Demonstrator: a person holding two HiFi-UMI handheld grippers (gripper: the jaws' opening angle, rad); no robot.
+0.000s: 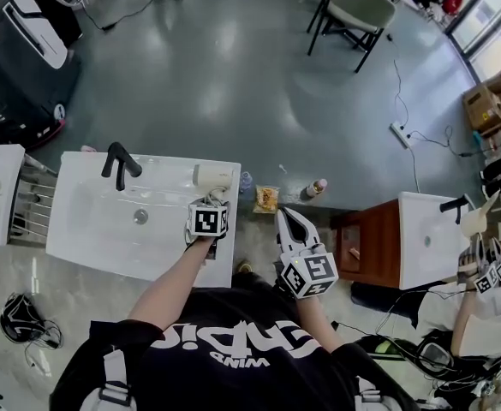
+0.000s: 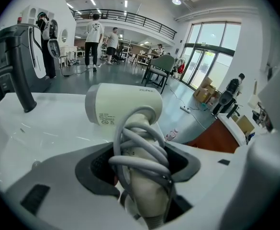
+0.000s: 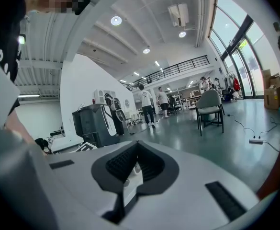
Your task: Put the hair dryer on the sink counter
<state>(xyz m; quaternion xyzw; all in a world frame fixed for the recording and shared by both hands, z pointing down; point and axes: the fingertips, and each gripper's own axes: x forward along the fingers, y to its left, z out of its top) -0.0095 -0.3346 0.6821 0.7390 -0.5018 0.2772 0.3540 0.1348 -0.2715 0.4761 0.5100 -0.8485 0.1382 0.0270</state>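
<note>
- 2 fingers of the left gripper (image 2: 140,169) are clamped on the handle of the hair dryer (image 2: 123,104). Its grey cord (image 2: 140,150) is wound round that handle.
- Its cream barrel lies crosswise over the rear right corner of the white sink worktop (image 1: 104,247), well apart from the black faucet (image 1: 119,163) at the rear left. I cannot tell whether the barrel touches the surface.
- 1 drain (image 1: 140,217) shows in the basin, between the faucet and the left gripper.
- Off the worktop's right edge, the right gripper (image 1: 286,217) hangs above the floor, fingers together with nothing between them.
- 2 small things lie on the floor beyond it: a yellow snack packet (image 1: 267,198) and a bottle (image 1: 317,187).
</note>
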